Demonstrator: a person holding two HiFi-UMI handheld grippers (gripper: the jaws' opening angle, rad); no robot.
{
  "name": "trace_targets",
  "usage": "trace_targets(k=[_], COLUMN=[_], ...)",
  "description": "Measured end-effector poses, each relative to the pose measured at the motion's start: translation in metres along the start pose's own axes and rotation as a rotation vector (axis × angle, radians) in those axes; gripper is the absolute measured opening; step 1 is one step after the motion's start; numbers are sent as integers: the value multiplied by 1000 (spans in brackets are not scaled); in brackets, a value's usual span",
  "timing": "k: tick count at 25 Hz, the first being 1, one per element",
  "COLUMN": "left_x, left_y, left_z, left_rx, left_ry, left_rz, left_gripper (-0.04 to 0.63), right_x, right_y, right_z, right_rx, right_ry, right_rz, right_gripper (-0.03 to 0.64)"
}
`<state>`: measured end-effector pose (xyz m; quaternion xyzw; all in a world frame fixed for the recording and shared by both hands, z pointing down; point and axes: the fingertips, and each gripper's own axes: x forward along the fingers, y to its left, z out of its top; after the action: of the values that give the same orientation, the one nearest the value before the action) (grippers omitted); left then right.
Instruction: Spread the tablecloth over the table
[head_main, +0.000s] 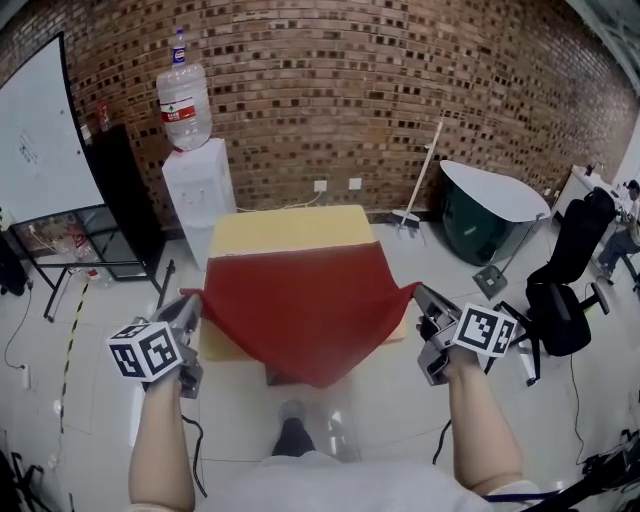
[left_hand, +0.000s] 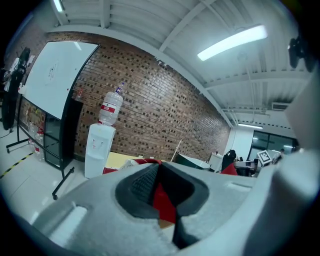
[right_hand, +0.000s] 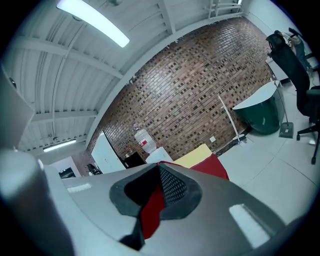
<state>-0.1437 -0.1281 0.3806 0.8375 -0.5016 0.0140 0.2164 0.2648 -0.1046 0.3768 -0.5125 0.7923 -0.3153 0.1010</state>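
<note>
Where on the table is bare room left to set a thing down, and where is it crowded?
Free: the far strip of the table, beyond the cloth. The near part is taken: the cloth covers it, held at its near corners by the left gripper and right gripper. The dispenser crowds the far left corner.

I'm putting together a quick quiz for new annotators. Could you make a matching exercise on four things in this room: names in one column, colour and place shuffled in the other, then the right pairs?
Things:
1. tablecloth
2. table
3. water dispenser
4. office chair

Descriptions:
A. white, against the brick wall
B. black, at the head view's right
C. red, hanging over the near edge
D. yellow top, far part uncovered

Pairs: 1-C, 2-D, 3-A, 4-B.
</note>
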Motion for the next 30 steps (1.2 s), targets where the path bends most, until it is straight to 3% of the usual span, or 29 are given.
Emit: trace_targets(k=[8, 19, 25, 30], left_x=[96, 257, 323, 366], left_y=[60, 137, 154, 172], left_z=[63, 191, 225, 252], left_rx=[34, 88, 114, 119], left_ry=[-10, -25, -9, -10], left_rz=[0, -32, -52, -22], left_gripper=[15, 15, 15, 15], right_x=[107, 285, 353, 404], right_y=[-18, -36, -38, -47], right_z=[59, 190, 226, 255], right_rx=[-27, -77, -102, -123], right_ry=[-33, -113, -94, -73], right_rz=[-8, -35, -20, 7], right_gripper=[9, 9, 9, 9])
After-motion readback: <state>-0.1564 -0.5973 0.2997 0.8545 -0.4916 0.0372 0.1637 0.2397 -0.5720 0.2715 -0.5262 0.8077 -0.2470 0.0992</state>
